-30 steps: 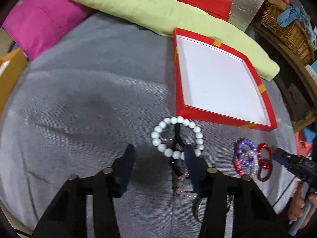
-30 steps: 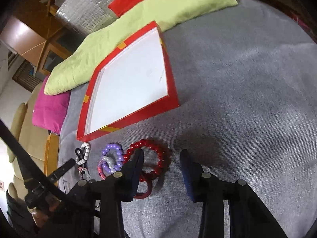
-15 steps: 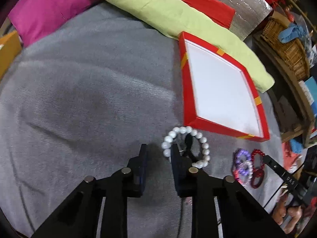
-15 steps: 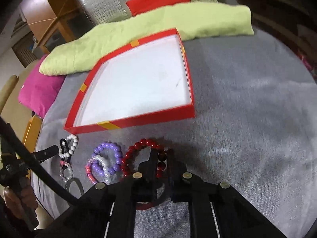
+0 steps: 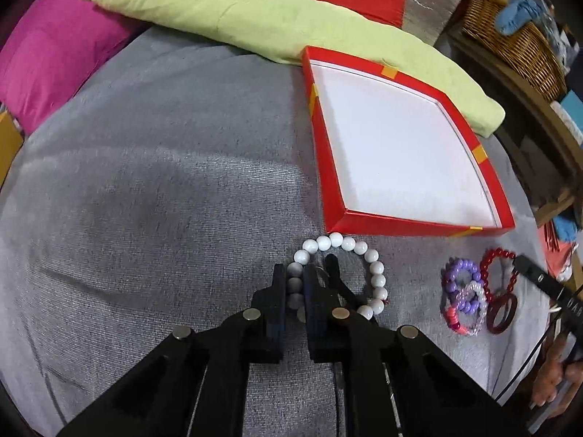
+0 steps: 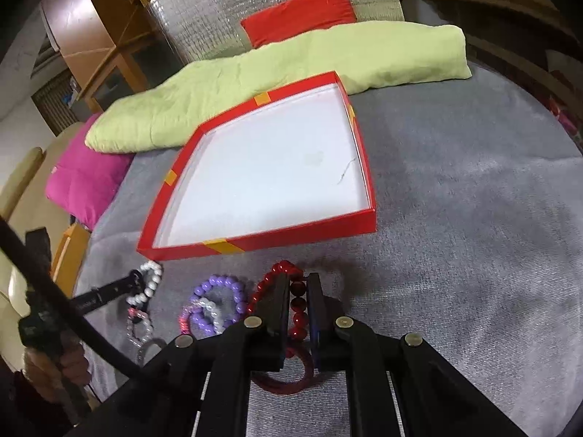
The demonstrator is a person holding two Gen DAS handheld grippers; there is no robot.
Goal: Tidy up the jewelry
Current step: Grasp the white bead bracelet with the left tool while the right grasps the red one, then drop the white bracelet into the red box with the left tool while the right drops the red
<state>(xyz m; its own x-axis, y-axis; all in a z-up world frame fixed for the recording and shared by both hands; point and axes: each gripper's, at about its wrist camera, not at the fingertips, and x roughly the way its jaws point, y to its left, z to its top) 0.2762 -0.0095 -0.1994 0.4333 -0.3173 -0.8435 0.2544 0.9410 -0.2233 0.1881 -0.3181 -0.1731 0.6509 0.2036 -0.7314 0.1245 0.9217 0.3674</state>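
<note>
On the grey bedcover (image 5: 153, 167), the left gripper (image 5: 294, 276) has just been closing, and its two black fingers now pinch the near-left side of the white bead bracelet (image 5: 368, 255), with a few beads caught between them. That bracelet lies just in front of the near edge of the red box (image 5: 408, 226), whose white inside holds nothing. To the right of it sits a small cluster — a purple bead bracelet (image 5: 460, 273), a clear bead bracelet (image 5: 475, 293) overlapping it, and a dark red ring (image 5: 503, 313) lying flat. The red bead bracelet (image 6: 271, 282) is beside them, and the right gripper (image 6: 298, 287) is pressed together on one side of it, a row of red beads showing between its fingers. Behind the box lie a green pillow (image 5: 255, 11) and a pink pillow (image 5: 51, 58) — well apart from the jewelry.
</note>
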